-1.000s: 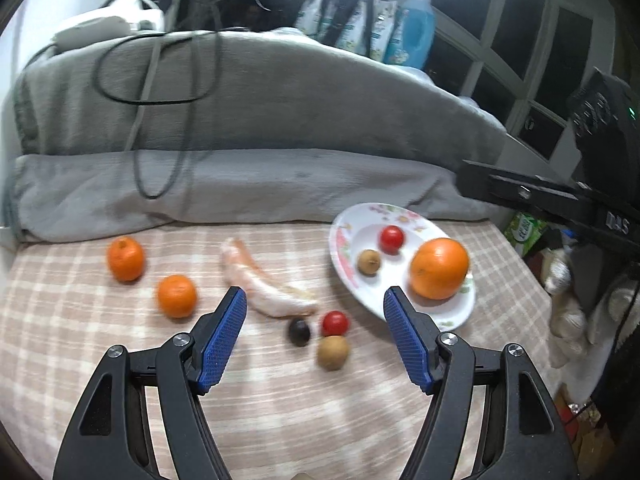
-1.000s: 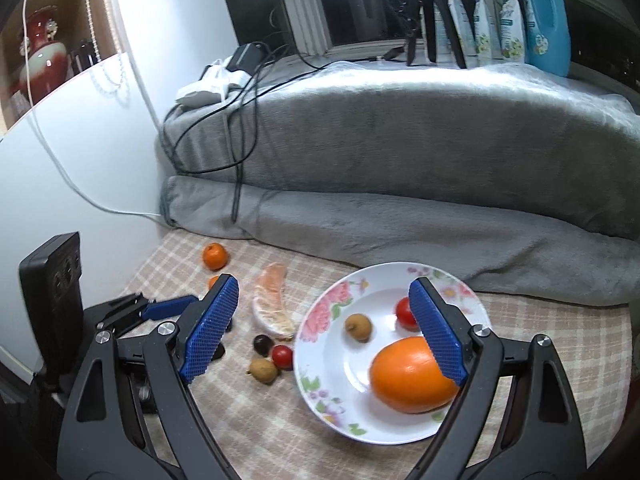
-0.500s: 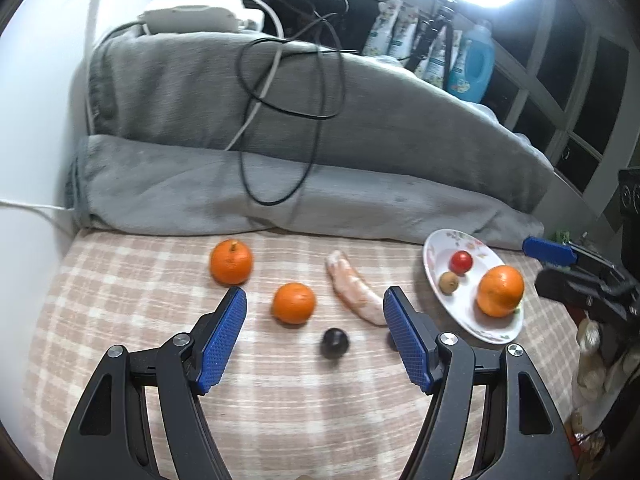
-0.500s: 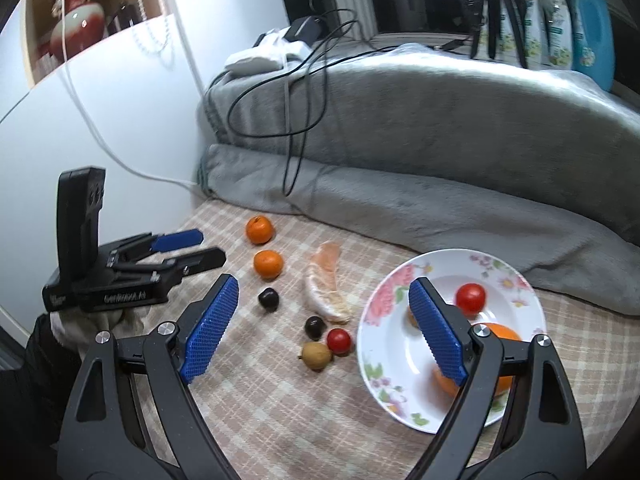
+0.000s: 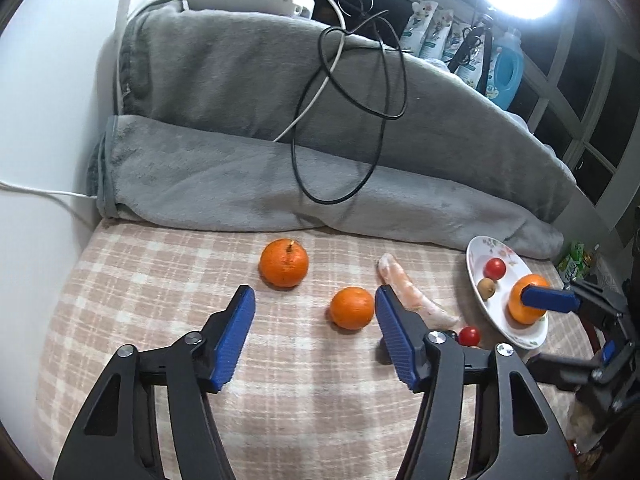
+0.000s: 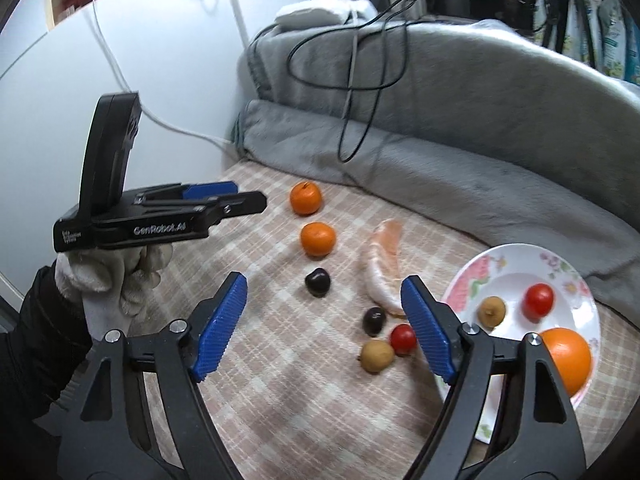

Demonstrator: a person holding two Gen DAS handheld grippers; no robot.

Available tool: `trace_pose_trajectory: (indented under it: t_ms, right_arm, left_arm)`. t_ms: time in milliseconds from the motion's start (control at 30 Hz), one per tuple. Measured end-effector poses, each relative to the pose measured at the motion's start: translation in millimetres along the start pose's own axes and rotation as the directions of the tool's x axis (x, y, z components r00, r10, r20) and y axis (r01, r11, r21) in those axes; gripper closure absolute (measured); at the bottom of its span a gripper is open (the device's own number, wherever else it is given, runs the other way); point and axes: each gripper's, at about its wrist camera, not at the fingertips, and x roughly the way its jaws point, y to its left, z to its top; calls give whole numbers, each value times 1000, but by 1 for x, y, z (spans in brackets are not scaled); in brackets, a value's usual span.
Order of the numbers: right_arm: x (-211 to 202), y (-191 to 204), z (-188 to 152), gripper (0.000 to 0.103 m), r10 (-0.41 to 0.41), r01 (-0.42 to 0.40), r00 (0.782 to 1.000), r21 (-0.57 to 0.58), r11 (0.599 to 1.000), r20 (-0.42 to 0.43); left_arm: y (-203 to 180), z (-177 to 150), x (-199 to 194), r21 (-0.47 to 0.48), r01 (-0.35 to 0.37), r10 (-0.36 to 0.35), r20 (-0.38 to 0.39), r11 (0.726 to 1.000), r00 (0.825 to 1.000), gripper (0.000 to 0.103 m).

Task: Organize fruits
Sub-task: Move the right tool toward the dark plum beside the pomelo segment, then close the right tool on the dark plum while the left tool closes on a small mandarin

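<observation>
Two tangerines lie on the checked cloth: the far one (image 5: pixel 284 263) (image 6: pixel 306 199) and the near one (image 5: pixel 352 307) (image 6: pixel 318 239). A pomelo segment (image 5: pixel 412 295) (image 6: pixel 384 266) lies beside them. Two dark fruits (image 6: pixel 318 282) (image 6: pixel 374 321), a red tomato (image 6: pixel 403 339) and a brown longan (image 6: pixel 377 356) lie loose. The floral plate (image 6: pixel 472 284) (image 5: pixel 476 252) holds an orange (image 6: pixel 568 356), a tomato (image 6: pixel 539 301) and a longan (image 6: pixel 492 311). My left gripper (image 5: pixel 314 338) (image 6: pixel 224 196) is open and empty, just short of the near tangerine. My right gripper (image 6: pixel 322 322) is open and empty above the loose fruits.
A grey blanket (image 5: pixel 280 152) with black and white cables (image 5: pixel 352 80) is banked along the back. A white wall (image 6: pixel 140 80) is at the left. Bottles (image 5: pixel 506 72) stand on the window sill behind. The person's gloved hand (image 6: pixel 108 276) holds the left gripper.
My left gripper has swung left from the plate toward the two tangerines. My right gripper has pulled back and left from over the plate, so the loose fruits now lie between its fingers.
</observation>
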Motion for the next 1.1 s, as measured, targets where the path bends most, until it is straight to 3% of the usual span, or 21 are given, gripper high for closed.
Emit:
trace_pose_trajectory:
  t_ms: [67,167,300,433,533,1100]
  right_arm:
    - [10,4,0,38,10,-10,1000,-8,1000,-21]
    - [22,8,-1,38,16,-17,999,-16,1000,-40]
    - [40,10,-2,50,12,-14,997,-21,1000,-74]
    - [55,9,-1,50,10,-12,995,-19,1000,-103]
    - [67,8,-1,59,17,-19,991,-17,1000,-132]
    - [101,2,5,65,-32,24,981,-45,999,-191]
  left_arm:
    - [4,1,4,-6,2,-2,-5,1000,1000,45]
    - [9,5,9,-19,1,-2,-10,1000,1000,47]
    - [14,10,20,-26,-5,4,-20,1000,1000,50]
    - [17,14,33,-32,0,-1,-40,999,999,51]
    - [19,15,43,-41,5,-7,-56,999,998,52]
    - [17,15,80,-51,10,-15,-101,999,995,58]
